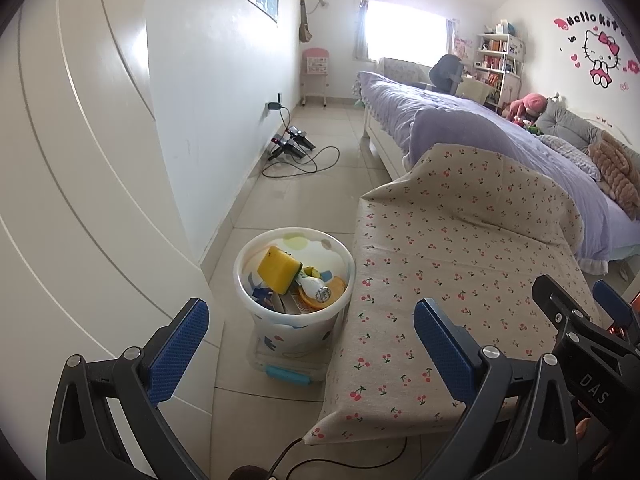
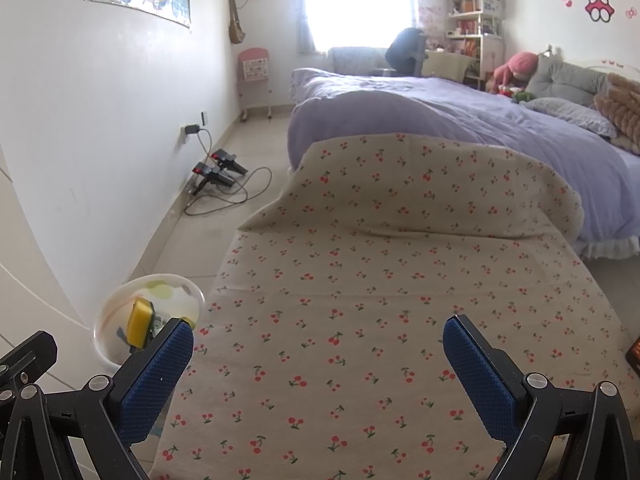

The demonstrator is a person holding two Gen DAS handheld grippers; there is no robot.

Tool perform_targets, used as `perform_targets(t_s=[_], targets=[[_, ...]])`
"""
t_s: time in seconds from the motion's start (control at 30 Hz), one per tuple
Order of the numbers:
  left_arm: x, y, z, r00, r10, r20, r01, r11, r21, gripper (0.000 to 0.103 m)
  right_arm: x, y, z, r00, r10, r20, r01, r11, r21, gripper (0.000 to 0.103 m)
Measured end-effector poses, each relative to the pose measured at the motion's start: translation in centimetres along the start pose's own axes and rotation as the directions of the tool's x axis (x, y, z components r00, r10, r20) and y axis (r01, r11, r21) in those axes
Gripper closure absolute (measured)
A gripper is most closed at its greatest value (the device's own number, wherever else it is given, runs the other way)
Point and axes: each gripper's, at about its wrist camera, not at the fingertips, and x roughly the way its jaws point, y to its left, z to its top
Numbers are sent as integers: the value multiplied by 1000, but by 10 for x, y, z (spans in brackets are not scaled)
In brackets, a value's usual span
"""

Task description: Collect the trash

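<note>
A white patterned trash bin [image 1: 276,332] stands on the floor left of the table, and it shows in the right wrist view [image 2: 116,312] too. It holds a yellow sponge [image 1: 278,267], a white bottle [image 1: 314,286], an orange lid and other scraps. The sponge also shows in the right wrist view [image 2: 139,322]. My left gripper [image 1: 312,344] is open and empty, above and in front of the bin. My right gripper [image 2: 318,380] is open and empty over the cherry-print tablecloth [image 2: 360,300]. Its body shows at the right edge of the left wrist view [image 1: 580,328].
The cloth-covered table [image 1: 460,264] runs up against a bed with a purple duvet [image 1: 480,136]. A white wardrobe door [image 1: 80,200] is close on the left. Chargers and cables [image 1: 292,148] lie on the tiled floor by the wall. A dark cable [image 1: 320,462] lies below the table.
</note>
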Motion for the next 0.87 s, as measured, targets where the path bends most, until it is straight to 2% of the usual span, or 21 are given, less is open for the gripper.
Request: perform_targets(t_s=[0.87], targets=[[2,-5,0,1000,-15,-22,16,1000,24,0,2,3,-1,1000,5,-11,-5,1000,-3,1]])
